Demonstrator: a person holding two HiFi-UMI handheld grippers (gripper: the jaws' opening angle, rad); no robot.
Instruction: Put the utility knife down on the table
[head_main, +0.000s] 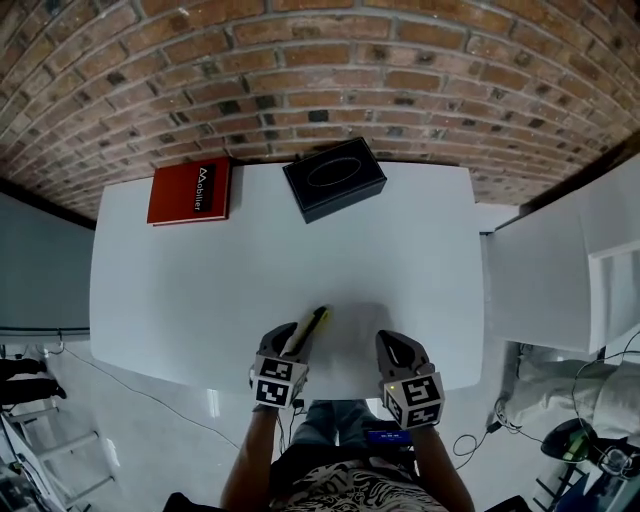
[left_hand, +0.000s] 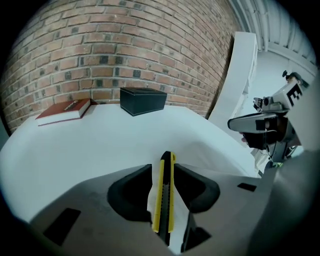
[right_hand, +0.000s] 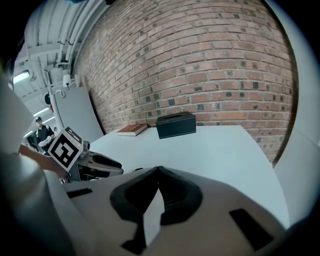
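Red-brown brick wall (head_main: 400, 80) at rear, pale mortar joints. White rectangular table (head_main: 200, 290) set against it. Red hardcover book (head_main: 190, 192) and black rectangular box (head_main: 334, 178) at far edge, apart. White panel furniture (head_main: 540, 270) at right. Glossy pale floor (head_main: 150, 440). Even light.

The red book (head_main: 190, 191) cover reads "Mobilier".

the table (head_main: 200, 290) top is white, smooth and matt. the brick wall (head_main: 320, 70) is rough and dull. at 11 o'clock on the table the red book (head_main: 190, 192) has a smooth cover; at 12 o'clock the black box (head_main: 334, 177) looks like matt leatherette. the utility knife (left_hand: 163, 195) is smooth yellow and black plastic. the left gripper (left_hand: 164, 167) has a matt grey shell and dull black jaws. the floor (head_main: 190, 420) at 7 o'clock is glossy.
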